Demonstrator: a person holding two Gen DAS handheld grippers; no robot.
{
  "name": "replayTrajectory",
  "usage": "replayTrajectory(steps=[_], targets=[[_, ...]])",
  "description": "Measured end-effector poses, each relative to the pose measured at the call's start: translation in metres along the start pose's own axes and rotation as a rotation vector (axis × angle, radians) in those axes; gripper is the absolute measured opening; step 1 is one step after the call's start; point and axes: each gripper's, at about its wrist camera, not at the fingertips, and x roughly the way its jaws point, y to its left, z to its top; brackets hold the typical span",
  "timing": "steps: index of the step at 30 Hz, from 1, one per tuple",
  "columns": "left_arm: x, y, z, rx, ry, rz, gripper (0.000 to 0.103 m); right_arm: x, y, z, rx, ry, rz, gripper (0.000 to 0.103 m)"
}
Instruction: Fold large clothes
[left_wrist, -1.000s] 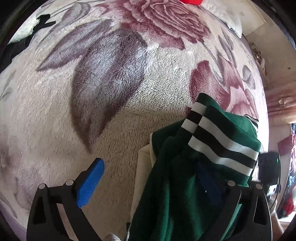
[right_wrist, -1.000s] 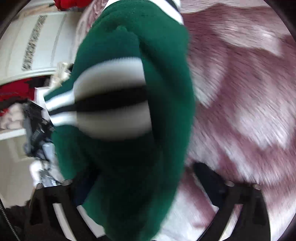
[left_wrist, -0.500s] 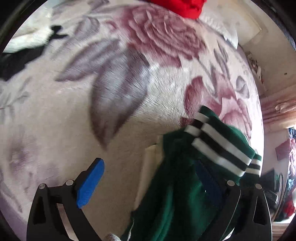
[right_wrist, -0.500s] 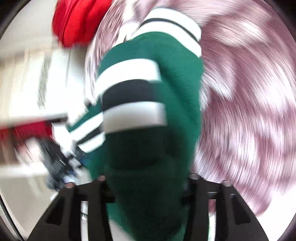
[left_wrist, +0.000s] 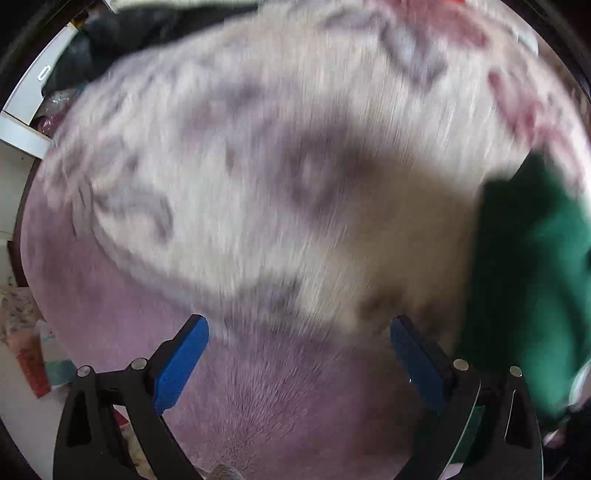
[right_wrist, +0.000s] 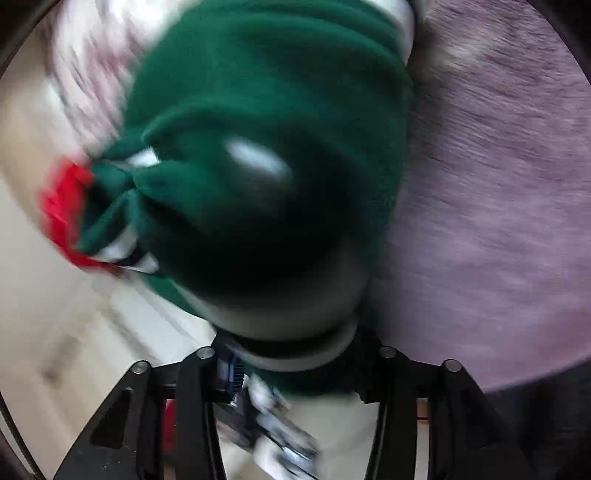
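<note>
green garment (right_wrist: 266, 122), no legible writing

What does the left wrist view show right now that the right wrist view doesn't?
Only the left wrist view: the left gripper, open with nothing between its blue pads, over a wide stretch of the floral blanket, and dark clothing at the far edge.

Only the right wrist view: the right gripper with green fabric bunched between its jaws, which are opening, and something red behind, too blurred to identify.

Both: the green garment, at the left view's right edge, and the blanket.
</note>
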Motion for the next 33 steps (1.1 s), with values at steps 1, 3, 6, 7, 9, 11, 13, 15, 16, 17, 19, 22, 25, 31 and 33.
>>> replayTrajectory(steps=[1,3,6,7,9,11,13,15,16,17,19,22,25,31,33], targets=[[0.011,-0.002,-0.009,0.007,0.004,0.022,0.102,-0.005,0.003,0.001,-0.042,0.015,-0.077,0.059],[0.033,-0.005,-0.021,0.007,0.014,0.037,0.102,-0.025,0.026,0.006,-0.164,-0.003,-0.207,0.06],[0.057,-0.009,-0.027,-0.03,0.028,0.021,0.103,-0.054,0.077,0.007,-0.389,-0.09,-0.367,0.067],[0.061,-0.008,-0.026,-0.047,0.006,0.009,0.103,-0.063,0.098,0.005,-0.48,-0.143,-0.419,0.085],[0.063,-0.006,-0.025,-0.067,-0.026,-0.014,0.103,-0.072,0.15,-0.003,-0.702,-0.228,-0.533,0.088],[0.065,-0.003,-0.022,-0.098,-0.039,-0.035,0.103,-0.058,0.195,-0.01,-0.879,-0.219,-0.657,0.088],[0.065,-0.004,-0.019,-0.101,-0.031,-0.033,0.103,-0.03,0.235,-0.023,-1.003,-0.189,-0.756,0.088],[0.064,0.002,-0.014,-0.099,-0.009,-0.033,0.103,0.019,0.282,-0.051,-1.153,-0.138,-0.791,0.088],[0.064,0.002,-0.012,-0.102,0.002,-0.034,0.103,0.048,0.292,-0.078,-1.228,-0.119,-0.802,0.088],[0.063,0.001,-0.009,-0.102,0.008,-0.032,0.103,0.073,0.311,-0.09,-1.317,-0.092,-0.801,0.088],[0.06,0.0,-0.004,-0.096,0.015,-0.032,0.103,0.122,0.325,-0.13,-1.475,-0.049,-0.835,0.088],[0.058,0.002,0.001,-0.093,0.01,-0.044,0.103,0.208,0.335,-0.161,-1.666,0.079,-0.929,0.088],[0.051,0.01,-0.007,-0.095,0.001,-0.068,0.103,0.292,0.316,-0.191,-1.899,0.199,-1.138,0.085],[0.042,0.025,-0.019,-0.079,-0.023,-0.103,0.103,0.348,0.262,-0.187,-2.01,0.352,-1.421,0.03],[0.04,0.027,-0.022,-0.068,-0.029,-0.108,0.103,0.344,0.301,-0.139,-1.522,0.332,-1.271,0.026]])
